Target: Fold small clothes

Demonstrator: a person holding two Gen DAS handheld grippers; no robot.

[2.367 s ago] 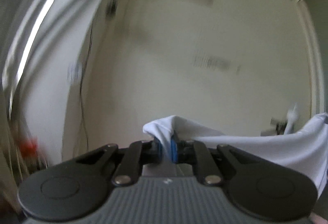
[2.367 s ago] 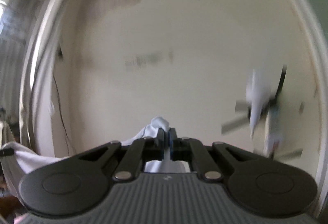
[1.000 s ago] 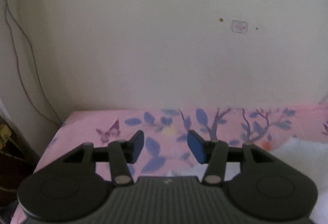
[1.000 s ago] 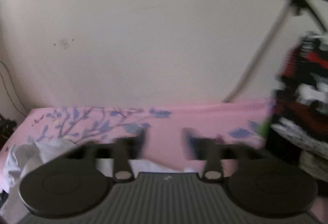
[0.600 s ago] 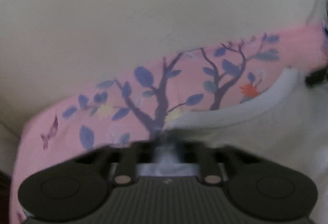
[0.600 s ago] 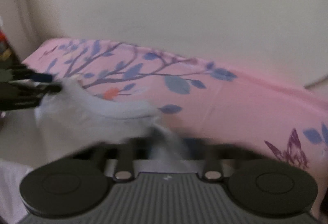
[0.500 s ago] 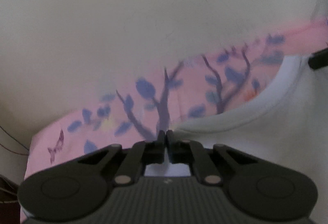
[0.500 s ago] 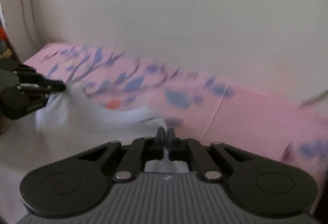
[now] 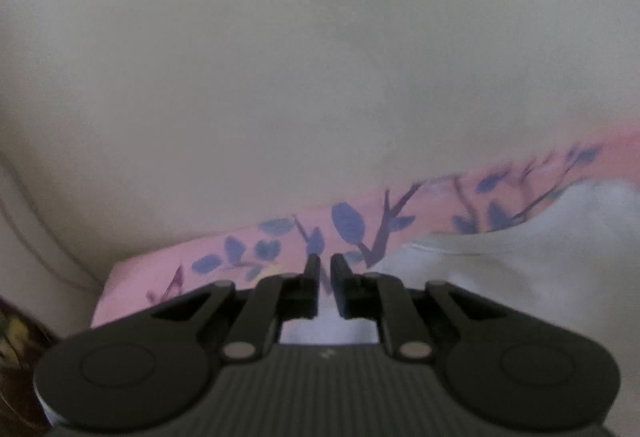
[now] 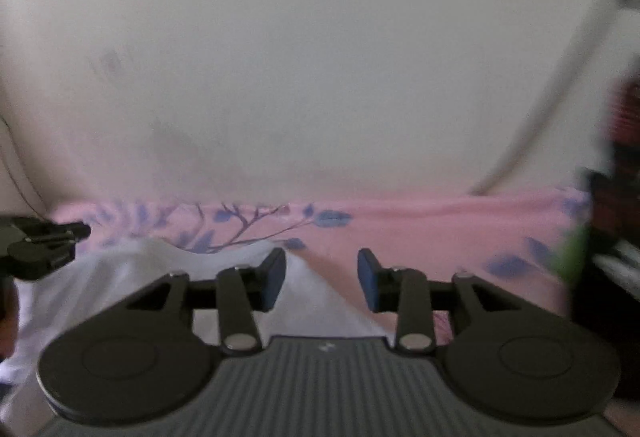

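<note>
Half a second ago both grippers were pinched shut on the collar edge of the white cotton garment (image 10: pixel 120 277); now both have let go and their jaws have just been opening, and the cloth has dropped flat onto the pink bedsheet printed with blue leaves and dark branches (image 10: pixel 440 229)

The plain cream wall (image 9: pixel 280 77) fills the upper part of both views. Below it runs the one pink sheet, and on it lies the single white garment, soft and slightly rumpled, with a stitched curved edge facing the wall; it spreads across the right of the left wrist view (image 9: pixel 520 269) and the lower left of the right wrist view

The right gripper (image 10: pixel 322 277) has its two blue-padded fingers spread well apart, a peak of white cloth rising between them but not pressed by either pad. The left gripper (image 9: pixel 325 279) shows its two fingers parted only by a narrow gap, pink sheet visible through it, nothing pinched. Two grippers, one garment, one sheet. A blurred red and dark heap (image 10: pixel 620 157) sits at the right edge; what it is I cannot tell
</note>
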